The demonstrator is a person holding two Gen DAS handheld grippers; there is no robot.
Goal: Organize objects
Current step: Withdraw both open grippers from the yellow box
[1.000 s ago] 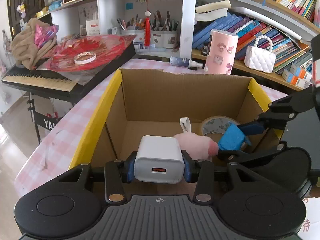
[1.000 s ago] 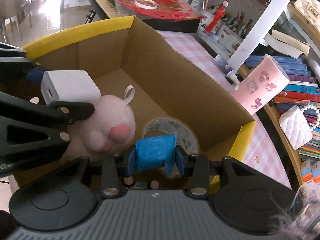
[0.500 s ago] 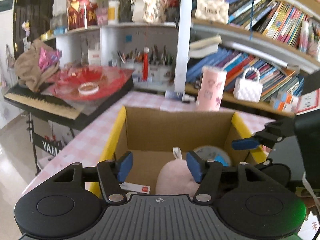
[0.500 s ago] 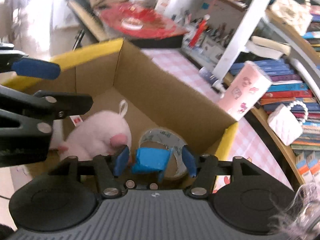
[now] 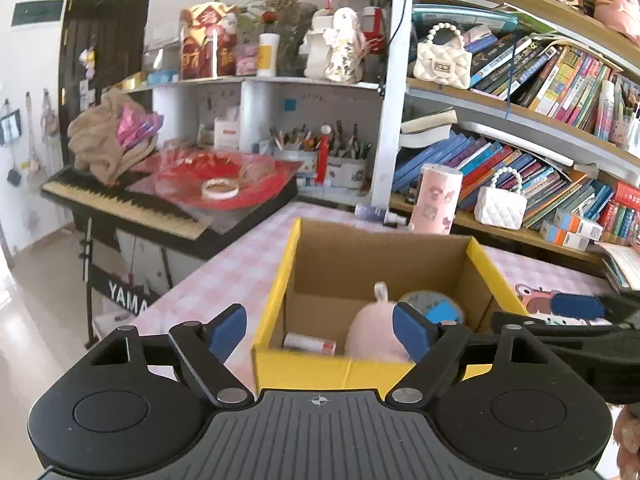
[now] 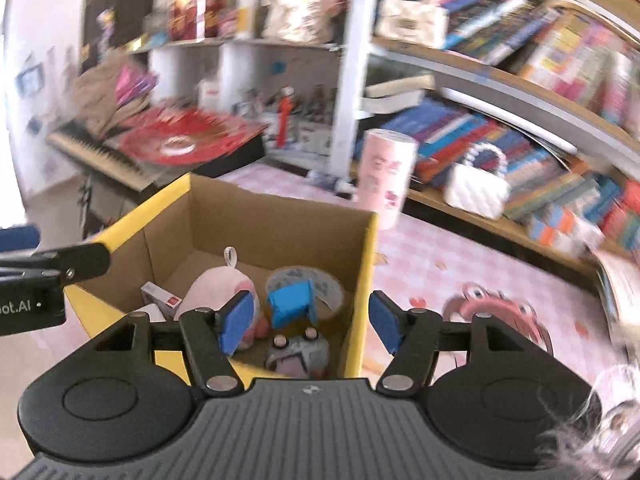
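Observation:
A cardboard box with a yellow rim [image 5: 276, 304] [image 6: 370, 264] stands on the pink checked table. Inside lie a pink plush toy [image 5: 370, 334] [image 6: 218, 288], a tape roll [image 5: 430, 302] [image 6: 324, 286], a blue object [image 6: 290, 302] [image 5: 440, 312], a white and red small box [image 5: 310, 344] [image 6: 162, 298] and a grey toy [image 6: 298, 352]. My left gripper [image 5: 320, 326] is open and empty, raised above the box's near edge. My right gripper [image 6: 310, 322] is open and empty above the box's right side. It also shows in the left wrist view [image 5: 576, 308].
A keyboard [image 5: 120, 204] under red wrapping [image 5: 224, 176] stands left of the table. A pink cylinder [image 5: 438, 198] [image 6: 386, 176] and a white handbag [image 5: 500, 206] stand behind the box by the bookshelves [image 5: 540, 100]. A cartoon sticker [image 6: 496, 316] lies right of the box.
My left gripper let go of the white charger and my right gripper let go of the blue object; both dropped into the box. Both grippers opened and rose back out of the box.

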